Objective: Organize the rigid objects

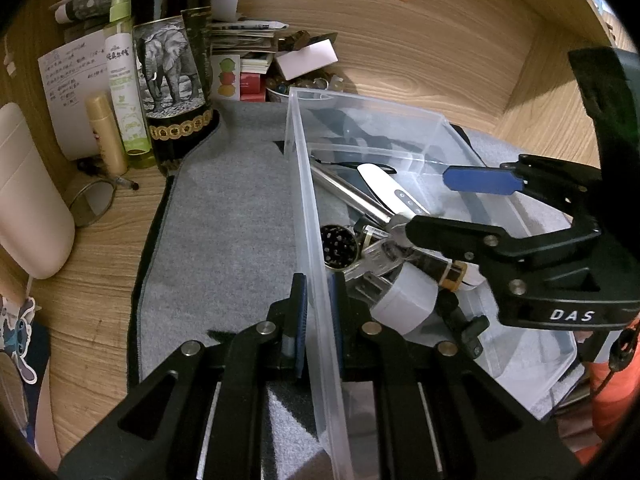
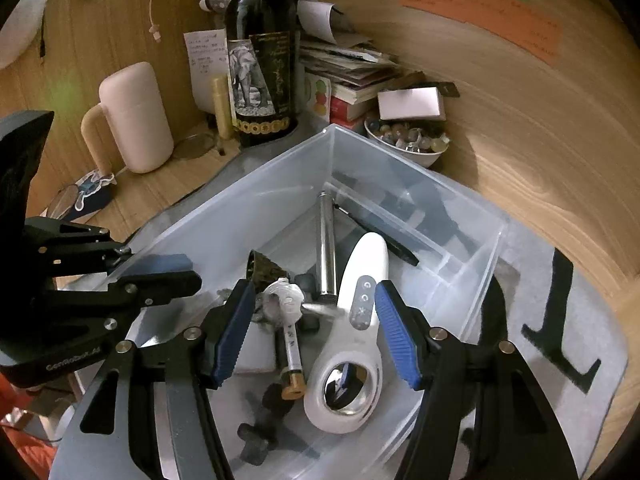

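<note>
Clear plastic bin (image 1: 316,240) sits on the grey mat (image 1: 224,216) on my desk (image 1: 96,296), and my left hand-held gripper (image 1: 318,312) is clenched on its near wall, one pad on each side. Only the left view shows that pinch; it also shows the green spray bottle (image 1: 124,80) beside the elephant-label bottle (image 1: 172,60). The right view looks straight down into the bin — white lighted magnifier (image 2: 352,344), steel cylinder (image 2: 326,248), syringe (image 2: 290,332), black pen (image 2: 380,240) — and catches the bowl of beads (image 2: 408,142) behind it. My right hand-held gripper (image 2: 316,336) hangs about half open over the syringe and the magnifier's handle (pads pressing on neither), grasping nothing.
</note>
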Available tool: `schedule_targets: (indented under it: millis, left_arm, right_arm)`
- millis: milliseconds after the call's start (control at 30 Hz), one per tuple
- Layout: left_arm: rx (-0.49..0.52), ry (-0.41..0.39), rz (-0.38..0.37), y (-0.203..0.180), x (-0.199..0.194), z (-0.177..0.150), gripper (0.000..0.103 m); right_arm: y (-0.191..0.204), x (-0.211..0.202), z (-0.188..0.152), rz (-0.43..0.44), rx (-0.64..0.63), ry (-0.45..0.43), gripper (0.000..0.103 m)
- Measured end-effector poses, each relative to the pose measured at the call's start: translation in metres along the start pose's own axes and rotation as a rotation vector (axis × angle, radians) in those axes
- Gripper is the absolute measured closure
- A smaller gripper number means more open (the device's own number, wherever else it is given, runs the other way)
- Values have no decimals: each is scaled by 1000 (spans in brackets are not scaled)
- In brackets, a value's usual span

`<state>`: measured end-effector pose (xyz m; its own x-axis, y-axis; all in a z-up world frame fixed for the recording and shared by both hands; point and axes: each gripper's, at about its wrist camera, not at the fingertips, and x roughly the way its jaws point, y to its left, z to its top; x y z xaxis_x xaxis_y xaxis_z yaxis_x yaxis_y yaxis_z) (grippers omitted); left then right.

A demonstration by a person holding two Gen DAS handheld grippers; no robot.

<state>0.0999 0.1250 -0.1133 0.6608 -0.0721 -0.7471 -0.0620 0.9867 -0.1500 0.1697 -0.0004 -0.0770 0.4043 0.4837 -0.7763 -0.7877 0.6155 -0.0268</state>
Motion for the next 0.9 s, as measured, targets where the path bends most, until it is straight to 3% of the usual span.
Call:
schedule_targets:
  millis: [67, 200, 433, 567, 700, 767, 900]
  left_arm:
    - [3, 4, 2, 0, 0, 1, 93]
    - [14, -8, 15, -2, -4, 5, 93]
    - [27, -76, 51, -7, -31, 13, 93]
    - [44, -114, 53, -16, -50, 15, 91]
    - [72, -193, 46, -33, -74, 15, 65]
    - [98, -244, 50, -45, -88, 13, 60]
    - [128, -320, 31, -65, -109, 9, 41]
  right_arm:
    - [-2, -5, -1, 0, 12, -8, 43]
    - [-9, -20, -7, 6, 65, -42, 29]
    - [-13, -51, -17, -33, 99, -109, 27]
    - [-16, -76, -23, -67, 122, -172, 18]
    - [-17, -100, -30, -95, 134, -218, 18]
    - [-15, -115, -35, -123, 138, -247, 16]
    - [-12, -143, -48, -184, 153, -315, 0]
